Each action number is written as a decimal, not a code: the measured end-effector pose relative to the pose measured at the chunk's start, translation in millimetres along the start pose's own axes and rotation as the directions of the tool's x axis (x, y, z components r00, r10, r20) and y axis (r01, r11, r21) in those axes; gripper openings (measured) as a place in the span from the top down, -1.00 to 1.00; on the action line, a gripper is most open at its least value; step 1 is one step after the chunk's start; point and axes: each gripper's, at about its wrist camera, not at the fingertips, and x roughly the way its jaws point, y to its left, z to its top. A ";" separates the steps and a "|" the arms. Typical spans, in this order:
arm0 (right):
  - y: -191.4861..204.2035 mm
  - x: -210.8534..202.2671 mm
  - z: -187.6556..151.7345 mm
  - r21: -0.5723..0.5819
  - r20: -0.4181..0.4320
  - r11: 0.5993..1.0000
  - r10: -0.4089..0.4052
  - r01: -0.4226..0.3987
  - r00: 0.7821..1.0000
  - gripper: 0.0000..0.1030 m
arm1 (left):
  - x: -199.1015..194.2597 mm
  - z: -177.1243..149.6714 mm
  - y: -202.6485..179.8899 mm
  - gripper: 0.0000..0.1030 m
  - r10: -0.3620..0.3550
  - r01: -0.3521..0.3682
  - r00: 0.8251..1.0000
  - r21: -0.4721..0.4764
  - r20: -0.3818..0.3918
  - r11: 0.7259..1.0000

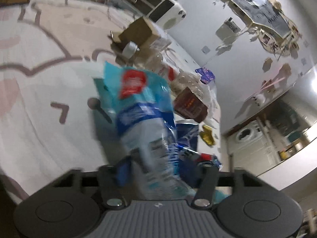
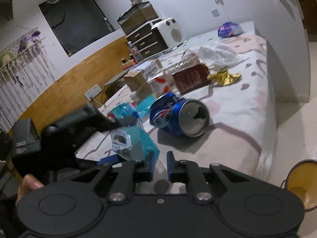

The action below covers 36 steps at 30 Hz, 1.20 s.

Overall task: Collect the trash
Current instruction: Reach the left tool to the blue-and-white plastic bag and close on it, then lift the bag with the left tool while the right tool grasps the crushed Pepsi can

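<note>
My left gripper (image 1: 158,170) is shut on a blue and teal plastic wrapper (image 1: 142,107) with a red patch, held above the bed. The wrapper also shows in the right wrist view (image 2: 128,136), with the left gripper (image 2: 111,123) on it. My right gripper (image 2: 160,164) is nearly shut and empty, low over the bed's near edge. A crushed blue can (image 2: 178,115) lies on the bed just ahead of it. Beyond lie a dark red packet (image 2: 190,79), a gold foil wrapper (image 2: 223,77), a clear plastic bag (image 2: 218,55) and a purple wrapper (image 2: 227,29).
The bed has a white and pink cover (image 2: 237,107). Cardboard boxes (image 2: 136,79) and a red and white carton (image 2: 158,85) sit at its far side. A white heater (image 2: 168,33) and drawers (image 2: 144,41) stand behind. A yellow bin (image 2: 301,184) stands on the floor at right.
</note>
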 end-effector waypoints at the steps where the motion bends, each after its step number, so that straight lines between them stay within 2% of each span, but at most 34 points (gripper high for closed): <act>1: -1.8 -0.4 2.6 -0.004 0.009 1.000 -0.012 0.012 1.000 0.67 | -0.2 -0.7 -0.2 0.13 0.000 0.000 1.000 0.013 0.003 1.000; 5: -9.6 -0.3 17.7 -0.016 0.049 0.998 -0.052 0.053 0.997 0.44 | -3.1 -0.4 3.5 0.38 -0.006 0.006 1.000 0.038 0.004 0.999; 7: -12.4 1.3 25.5 -0.002 0.060 0.998 -0.061 0.062 0.996 0.32 | -5.6 1.1 7.4 0.42 0.004 -0.005 1.000 0.045 0.015 0.999; 11: -12.0 6.4 42.4 0.001 0.060 0.998 -0.059 0.059 0.996 0.28 | -12.0 8.1 16.8 0.45 0.040 -0.043 0.998 0.058 0.050 0.997; 12: -10.3 7.9 48.4 -0.025 0.063 0.997 -0.071 0.073 0.995 0.28 | -13.9 10.5 20.1 0.45 0.047 -0.051 0.997 0.058 0.057 0.997; 14: -7.1 12.0 64.4 -0.111 0.060 0.988 -0.102 0.108 0.993 0.10 | -17.0 14.9 25.2 0.46 0.054 -0.057 0.997 0.058 0.060 0.997; 16: -6.9 18.6 79.0 -0.214 0.050 0.966 -0.137 0.145 0.989 -0.20 | -20.4 17.5 29.1 0.46 0.054 -0.057 0.997 0.064 0.059 0.996; 17: -8.8 23.9 85.9 -0.276 0.030 0.948 -0.158 0.160 0.987 -0.24 | -21.4 18.5 29.9 0.46 0.053 -0.057 0.997 0.069 0.057 0.996; 22: -24.0 49.1 91.3 -0.455 -0.061 0.868 -0.254 0.199 0.965 -0.25 | -11.8 25.3 22.5 0.46 0.051 -0.055 0.998 0.118 0.040 0.992; 26: -28.5 65.0 85.9 -0.491 -0.088 0.849 -0.271 0.195 0.959 -0.27 | 9.3 28.3 5.1 0.46 0.038 -0.041 0.999 0.186 0.017 0.982; 30: -22.1 70.8 74.7 -0.477 -0.151 0.875 -0.176 0.085 0.973 -0.25 | 28.5 36.8 -6.0 0.46 0.035 -0.036 0.999 0.226 0.010 0.974; 36: 7.3 75.7 59.7 -0.513 -0.197 0.858 -0.086 -0.028 0.977 -0.15 | 35.6 51.4 -4.5 0.46 0.036 -0.043 0.999 0.217 0.039 0.975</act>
